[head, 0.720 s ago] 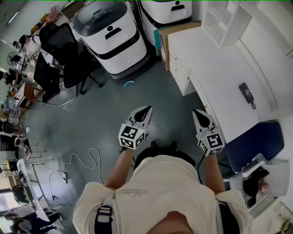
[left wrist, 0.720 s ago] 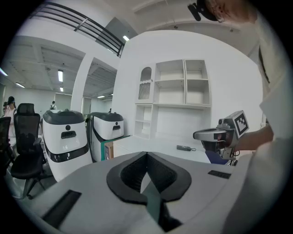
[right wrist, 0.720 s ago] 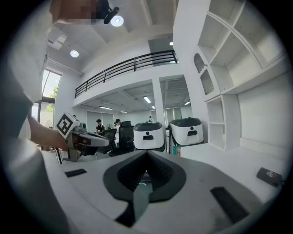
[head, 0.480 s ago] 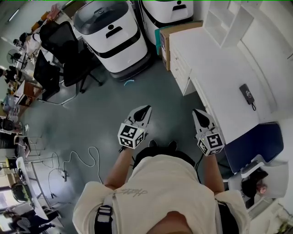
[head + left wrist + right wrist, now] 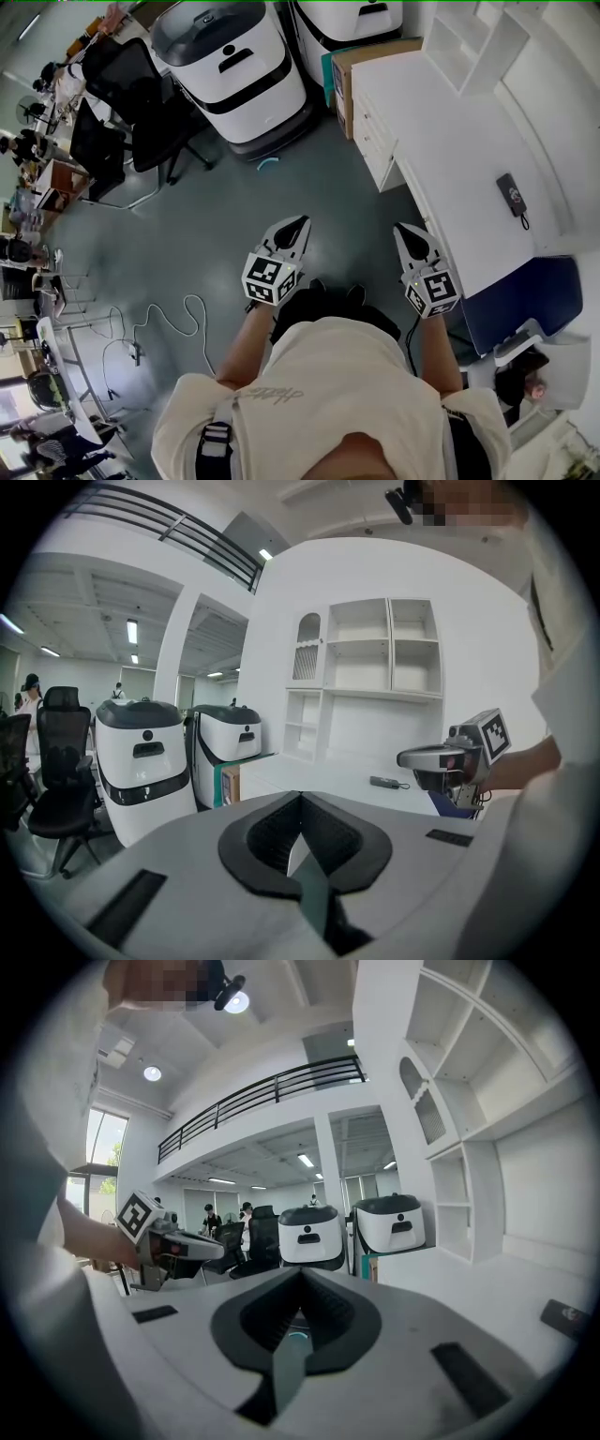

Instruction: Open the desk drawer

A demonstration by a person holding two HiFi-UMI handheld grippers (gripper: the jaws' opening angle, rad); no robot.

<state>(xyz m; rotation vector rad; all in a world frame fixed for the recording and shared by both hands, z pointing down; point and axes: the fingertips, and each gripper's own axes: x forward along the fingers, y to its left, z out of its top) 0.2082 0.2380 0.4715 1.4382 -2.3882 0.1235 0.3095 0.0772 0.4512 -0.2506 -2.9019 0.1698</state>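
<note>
The person stands by the near end of a white worktop [image 5: 450, 150], both forearms held forward from the body, side by side over the grey floor [image 5: 216, 225]; the left gripper [image 5: 299, 225] and the right gripper [image 5: 404, 231] point ahead and slightly downward, well apart from each other; the left gripper's jaws are pressed together with nothing between them, and the right gripper's jaws likewise meet at their tips on nothing; the right gripper hangs just beside the worktop's near edge, the left one out over the floor.

The drawers [image 5: 367, 131] sit in a stack under the far end of the worktop, their fronts facing the floor side and all pushed in flush; they lie ahead of the right gripper and well apart from both grippers; what is in them does not show; a white shelf unit [image 5: 464, 42] rises at the back of the worktop; a brown cardboard box [image 5: 343, 82] stands just beside the far side of the stack, its contents not visible.

Two large white machines [image 5: 234, 70] with dark tops stand on the floor beyond the box; a black office chair [image 5: 127, 89] is left of them; a dark blue seat [image 5: 516, 291] is at the worktop's near end, to the right of the right gripper; a white cable [image 5: 183, 323] loops on the floor at the left; a small dark device [image 5: 512, 195] with a cord lies on the worktop.
</note>
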